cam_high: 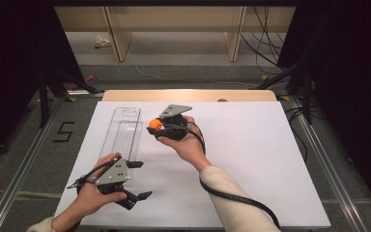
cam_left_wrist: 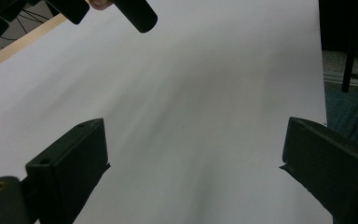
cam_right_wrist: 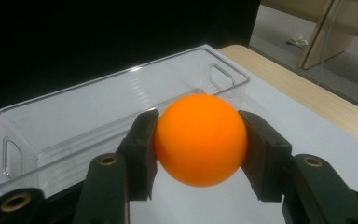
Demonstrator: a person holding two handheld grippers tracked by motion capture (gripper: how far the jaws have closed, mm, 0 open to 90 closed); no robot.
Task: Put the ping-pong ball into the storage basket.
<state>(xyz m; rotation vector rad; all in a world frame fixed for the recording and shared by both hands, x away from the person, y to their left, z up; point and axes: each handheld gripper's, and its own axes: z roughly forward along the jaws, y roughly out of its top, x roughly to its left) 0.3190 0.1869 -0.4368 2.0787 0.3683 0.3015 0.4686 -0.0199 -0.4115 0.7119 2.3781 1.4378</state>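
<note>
An orange ball [cam_right_wrist: 199, 140] sits clamped between the jaws of my right gripper [cam_high: 153, 126], which is shut on it. The same ball [cam_high: 154, 124] hangs just right of a long clear plastic bin [cam_high: 122, 137] lying lengthwise on the white table cover. In the right gripper view the clear plastic bin [cam_right_wrist: 98, 116] lies just beyond the ball and holds nothing that I can see. My left gripper [cam_high: 142, 180] rests near the table's front left, by the bin's near end, open with nothing between its jaws. Its black fingers [cam_left_wrist: 70, 163] stand wide apart over bare white cover.
A white sheet [cam_high: 251, 159] covers the table, with a wooden strip [cam_high: 188, 95] showing at its far edge. A black cable [cam_high: 236, 195] trails from the right gripper along the sleeve. Dark stands and cables [cam_high: 290, 72] flank the table on the floor.
</note>
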